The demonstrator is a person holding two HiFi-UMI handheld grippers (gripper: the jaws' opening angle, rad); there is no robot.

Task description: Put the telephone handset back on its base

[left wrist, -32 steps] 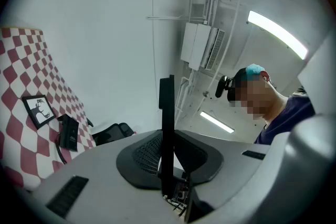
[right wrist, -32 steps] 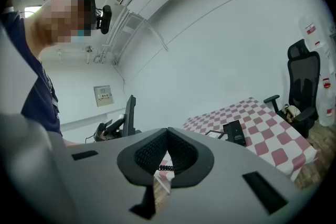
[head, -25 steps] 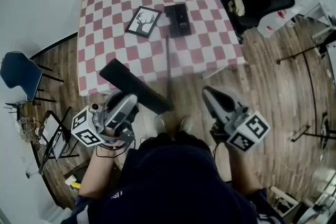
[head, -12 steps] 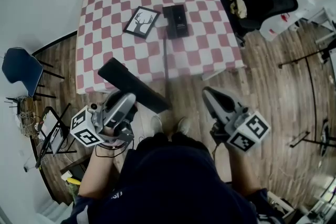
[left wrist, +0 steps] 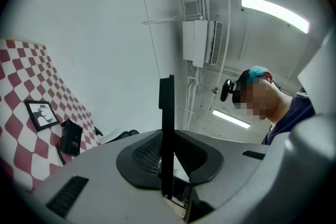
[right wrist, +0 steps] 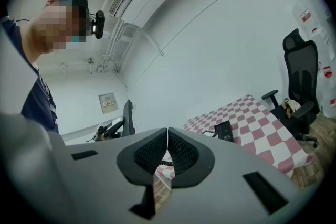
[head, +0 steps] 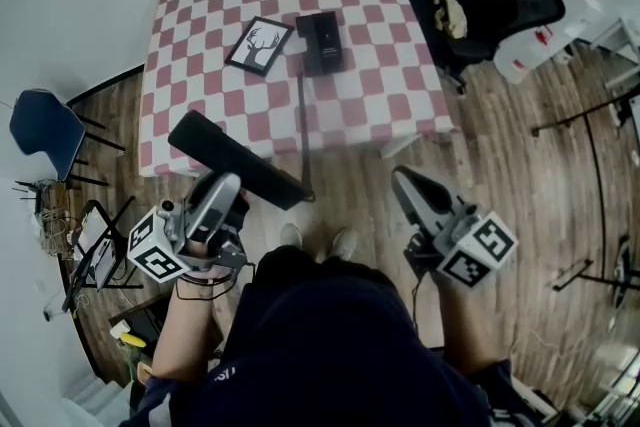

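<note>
Carry step: left tongs (head: 222, 193) clamp the long black telephone handset (head: 235, 161), right tongs (head: 403, 179) shut and empty; the next move probably calls for reaching over the red-checked counter (head: 190, 75) to the black rectangular base (head: 321, 43).

Black handset (head: 238, 163) aslant in left gripper (head: 225, 187), well apart from black base (head: 321, 42) on checkered table (head: 200, 35).

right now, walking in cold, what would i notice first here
The long black handset clamped in the left gripper stands out, by the near edge of the red-and-white checked table. Its cord runs up to the black base beside a framed deer picture. The right gripper is shut and empty.
</note>
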